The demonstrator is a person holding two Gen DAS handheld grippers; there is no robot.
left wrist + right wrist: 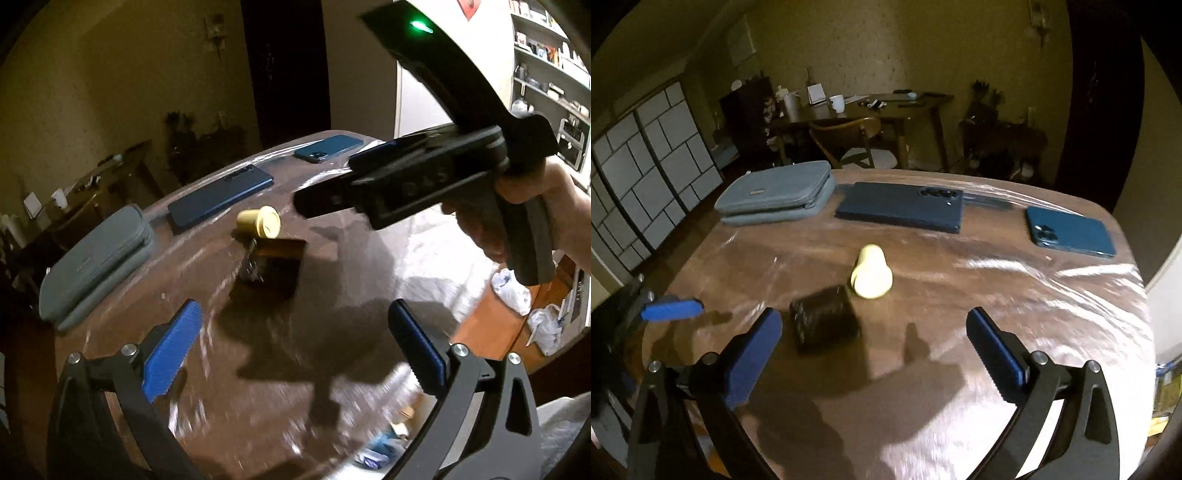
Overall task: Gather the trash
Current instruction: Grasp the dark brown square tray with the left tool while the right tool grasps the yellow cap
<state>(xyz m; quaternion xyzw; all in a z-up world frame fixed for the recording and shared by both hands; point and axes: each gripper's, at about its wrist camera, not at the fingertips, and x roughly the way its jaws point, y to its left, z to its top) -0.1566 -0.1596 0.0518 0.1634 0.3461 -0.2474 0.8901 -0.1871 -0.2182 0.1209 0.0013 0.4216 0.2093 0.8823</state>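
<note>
Both claws stand released, nothing between their blue pads: the left gripper (295, 347) and the right gripper (873, 347) hang above the table (1015, 332); just ahead of the right gripper's left finger lies a dark packet (823, 323), blurred and hard to identify, with a pale yellow capsule (871, 275) touching or just beyond it; further out lie a grey pouch (775, 194) and two blue phones (901, 206); shiny film covers the brown tabletop; the room behind is dim.

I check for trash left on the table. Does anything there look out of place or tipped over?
Yes. A small gold capsule lies on its side mid-table, beside a dark crumpled wrapper. The phones and pouch sit neatly along the far edge.
</note>
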